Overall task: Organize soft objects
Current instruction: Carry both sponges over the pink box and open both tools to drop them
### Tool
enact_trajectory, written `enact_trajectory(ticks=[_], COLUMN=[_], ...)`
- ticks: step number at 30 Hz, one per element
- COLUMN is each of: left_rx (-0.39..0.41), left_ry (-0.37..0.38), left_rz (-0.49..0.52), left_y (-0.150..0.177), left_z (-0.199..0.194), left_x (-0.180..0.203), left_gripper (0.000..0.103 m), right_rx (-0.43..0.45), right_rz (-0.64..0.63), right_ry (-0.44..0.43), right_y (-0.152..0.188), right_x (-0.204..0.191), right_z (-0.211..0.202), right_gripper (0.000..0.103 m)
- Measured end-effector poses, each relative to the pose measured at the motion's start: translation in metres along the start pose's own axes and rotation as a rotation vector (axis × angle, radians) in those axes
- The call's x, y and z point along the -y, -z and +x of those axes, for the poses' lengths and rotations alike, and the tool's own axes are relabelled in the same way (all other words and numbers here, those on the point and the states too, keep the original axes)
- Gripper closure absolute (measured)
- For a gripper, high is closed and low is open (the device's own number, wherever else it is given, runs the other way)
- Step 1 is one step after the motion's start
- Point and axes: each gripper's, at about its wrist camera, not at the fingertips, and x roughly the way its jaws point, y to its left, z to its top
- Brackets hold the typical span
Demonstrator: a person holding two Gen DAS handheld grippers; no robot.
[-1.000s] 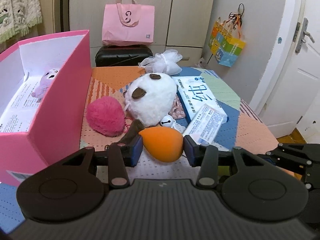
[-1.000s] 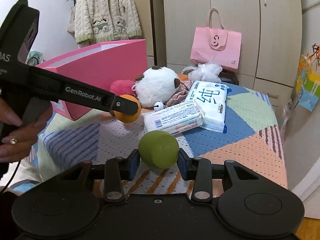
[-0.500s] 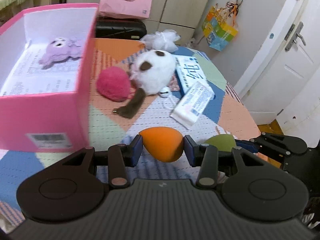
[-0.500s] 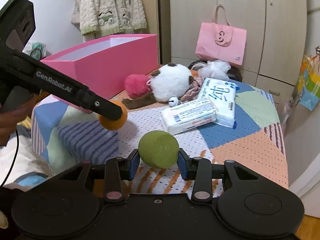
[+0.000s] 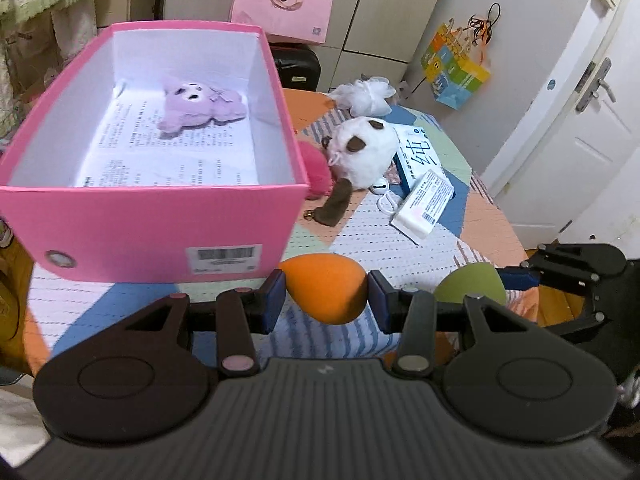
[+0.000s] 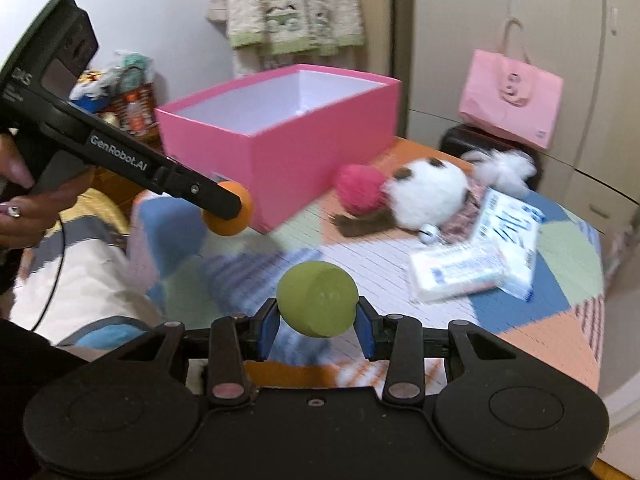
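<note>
While the left gripper (image 5: 326, 295) is clenched on an orange sponge (image 5: 325, 288) at the lower centre of its own view, it points toward the near wall of the pink box (image 5: 160, 220), which fills the upper left. At the right edge of that view the right gripper (image 5: 516, 278) comes in sideways, its blue pads pinching a green sponge (image 5: 470, 283) just beside the orange one. The right wrist view shows the same green sponge (image 6: 317, 299) squeezed between its fingers at lower centre, and the left gripper (image 6: 226, 210) slanting down from the upper left in a hand (image 6: 36, 204), the orange sponge (image 6: 230, 208) close to the box's corner (image 6: 320, 152). Only the left view looks down into the box, where a purple plush (image 5: 198, 106) lies on printed paper. Both views show the white plush (image 5: 364, 152), pink pompom (image 6: 360, 189) and tissue packs (image 6: 460, 274) on the patchwork cloth (image 5: 400, 236).
</note>
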Motion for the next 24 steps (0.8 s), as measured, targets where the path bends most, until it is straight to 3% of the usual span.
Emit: enact_trajectory(ticks=[7,12,14,17,24], left_rx=[0.038,0.087,0.106,0.169,0.202], left_ry=[-0.020,0.088,0.108,0.064,0.064], left_rz=[0.049,0.071,0.087,0.142,0.176], left_y=[-0.001,-0.016,-0.023,-0.034,-0.070], left_z=[-0.037,-0.063,-0.072,-0.084,-0.081], left_x=[-0.011,-0.015,-0.016,-0.015,-0.027], left_gripper=[0.060,0.059,0.059,0.059,0.059], right_rx=[-0.001,0.039,0.062,0.089,0.142], right_rz=[-0.024,-0.059,-0.074,-0.084,-0.076], right_ry=[-0.120,-0.160,-0.164,-0.155,-0.111], right_y=[-0.038,-0.072,-0.084,-0.101,-0.138], right_x=[-0.015,-0.026,-0.029,-0.029,-0.017], right_z=[0.003,0.007,0.006,0.008,0.022], right_gripper=[0.058,0.058,0.058,0.058,0.058])
